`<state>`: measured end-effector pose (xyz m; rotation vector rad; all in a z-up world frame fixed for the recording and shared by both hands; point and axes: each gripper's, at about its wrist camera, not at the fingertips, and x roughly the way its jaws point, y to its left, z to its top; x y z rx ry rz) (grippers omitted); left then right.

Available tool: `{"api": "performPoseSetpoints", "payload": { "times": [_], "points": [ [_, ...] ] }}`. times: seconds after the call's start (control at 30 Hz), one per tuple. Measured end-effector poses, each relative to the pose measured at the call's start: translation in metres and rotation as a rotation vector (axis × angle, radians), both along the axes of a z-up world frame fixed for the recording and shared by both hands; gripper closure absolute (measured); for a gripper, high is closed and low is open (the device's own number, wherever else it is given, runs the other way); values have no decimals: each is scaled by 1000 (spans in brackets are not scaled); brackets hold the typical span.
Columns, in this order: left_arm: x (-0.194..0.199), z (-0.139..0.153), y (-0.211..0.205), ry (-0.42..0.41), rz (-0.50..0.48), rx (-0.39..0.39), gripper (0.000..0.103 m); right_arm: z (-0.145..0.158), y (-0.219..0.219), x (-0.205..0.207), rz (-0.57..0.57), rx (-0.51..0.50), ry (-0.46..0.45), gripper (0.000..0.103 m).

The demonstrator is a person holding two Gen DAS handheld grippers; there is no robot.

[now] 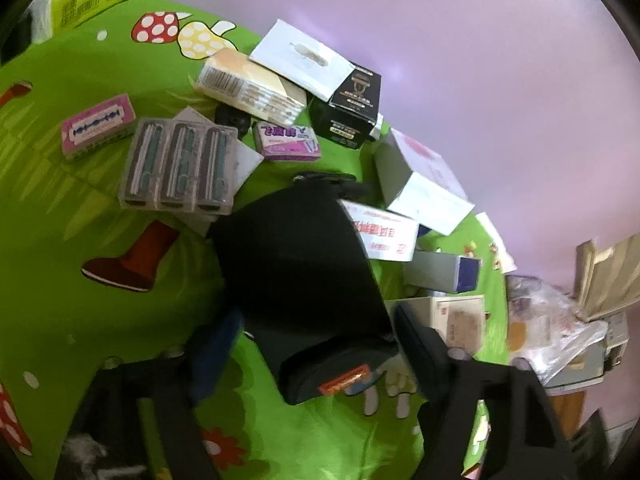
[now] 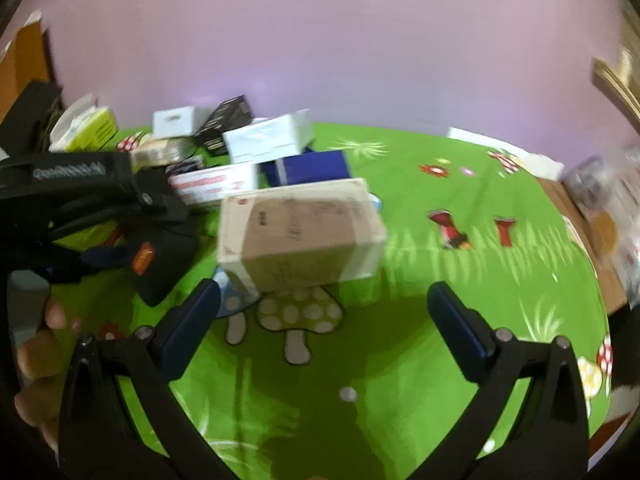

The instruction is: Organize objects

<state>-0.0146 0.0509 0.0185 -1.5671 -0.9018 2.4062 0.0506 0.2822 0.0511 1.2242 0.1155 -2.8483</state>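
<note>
Pink wall (image 1: 480, 80) backs a counter under a green cartoon cloth (image 1: 80, 240), printed with mushrooms and boots, and I read the crowd of packages along its far side as the heap I am meant to sort.

My left gripper (image 1: 316, 344) has a black pouch (image 1: 304, 264) between its jaws, a dark-blue pad on either side of it. The pads look pressed to it, so I judge it gripped, probably to lift it clear of the boxes it leans against. Beyond those jaws and to their left lie a clear blister pack (image 1: 178, 168) with three cartridges, one pink blade box (image 1: 98, 126) and one purple blade box (image 1: 288, 141). Further out sit a beige barcoded pack (image 1: 248, 86), a white hang-card (image 1: 304, 60) resting on it, and one black carton (image 1: 348, 114). To the right of the jaws I count a red-lettered white box (image 1: 382, 236), a larger white box (image 1: 420, 184), and a grey and blue box (image 1: 444, 274).

My right gripper (image 2: 324, 320) stands fully released and empty, its jaws spread wide just short of one tan cardboard box (image 2: 300, 236), likely my next pick. The image there is blurred.
</note>
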Motion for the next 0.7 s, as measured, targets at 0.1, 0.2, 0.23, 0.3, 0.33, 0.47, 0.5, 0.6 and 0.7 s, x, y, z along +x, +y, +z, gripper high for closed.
{"api": "performPoseSetpoints", "payload": {
  "times": [0.1,0.2,0.23,0.3,0.33,0.47,0.5,0.6,0.7],
  "points": [
    [6,2,1,28,-38,6,33,-1,-6,-6,33,0,-5,0],
    [18,7,0,60,-58,-3,34,-1,-11,-14,55,14,-9,0],
    [23,8,-1,72,-69,-3,34,-1,-11,-18,63,15,-11,0],
    [30,10,-1,93,-86,-2,34,-2,-11,-26,65,20,-19,0],
    [36,13,0,107,-95,-19,34,-4,-12,-30,65,28,-24,0],
    [54,21,4,167,-110,-70,34,-13,-12,-40,66,21,-50,16],
    [61,24,7,181,-116,-86,34,-14,-11,-39,73,-4,-58,38],
    [75,32,14,223,-126,-116,34,-14,-5,-32,35,-29,-56,63],
    [75,34,10,238,-135,-117,34,-12,6,-18,17,-62,-34,76]
  ]
}}
